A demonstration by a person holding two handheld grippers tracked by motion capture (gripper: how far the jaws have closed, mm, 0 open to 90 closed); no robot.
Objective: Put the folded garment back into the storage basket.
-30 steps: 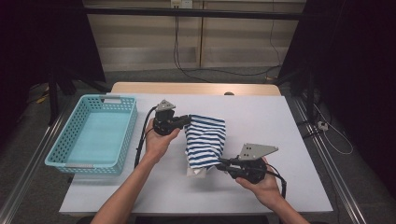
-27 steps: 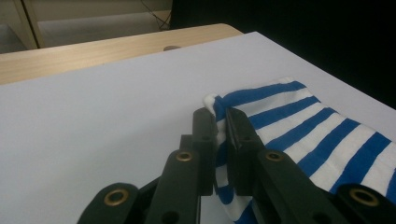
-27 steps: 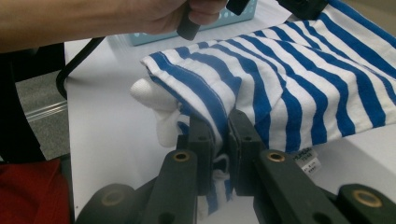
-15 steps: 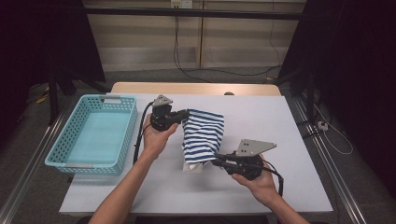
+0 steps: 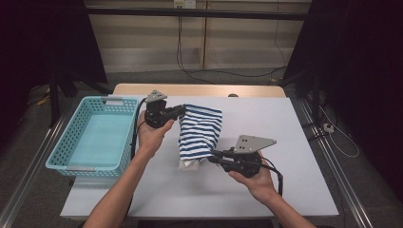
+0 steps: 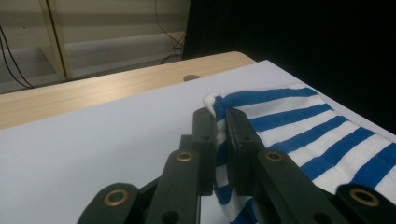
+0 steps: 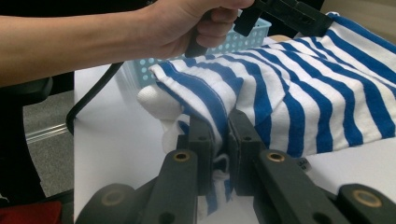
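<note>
High view: white table (image 5: 294,142), wooden strip along far edge. Teal basket (image 5: 90,137) at left end of table, nothing visible inside. Striped cloth (image 5: 202,130), blue and white, near table centre, folded, stretched between two grippers and partly raised off the surface; lower end hanging down toward the table by the right gripper. Left gripper (image 5: 179,111) at far left corner of cloth, just right of basket, held in left hand (image 5: 152,135). Right gripper (image 5: 213,156) at near edge of cloth, grey plate on top, held in right hand (image 5: 254,183). Cables trailing from both grippers along the forearms.

Left gripper view: jaws pressed together, pinching a corner of cloth (image 6: 299,126); fabric bunched between the pads and rising just above them. Rest of cloth running off to the right over the table (image 6: 93,140). Wooden strip (image 6: 93,93) beyond.

Right gripper view: jaws pressed together, pinching a folded edge of cloth (image 7: 289,93); white lining showing beneath the stripes at left of the grip. Cloth sloping up and away to the left gripper (image 7: 327,18) at top, gripped by left hand (image 7: 196,23). Basket (image 7: 233,42) behind that hand. Bare table (image 7: 112,149) to the left of the jaws.
</note>
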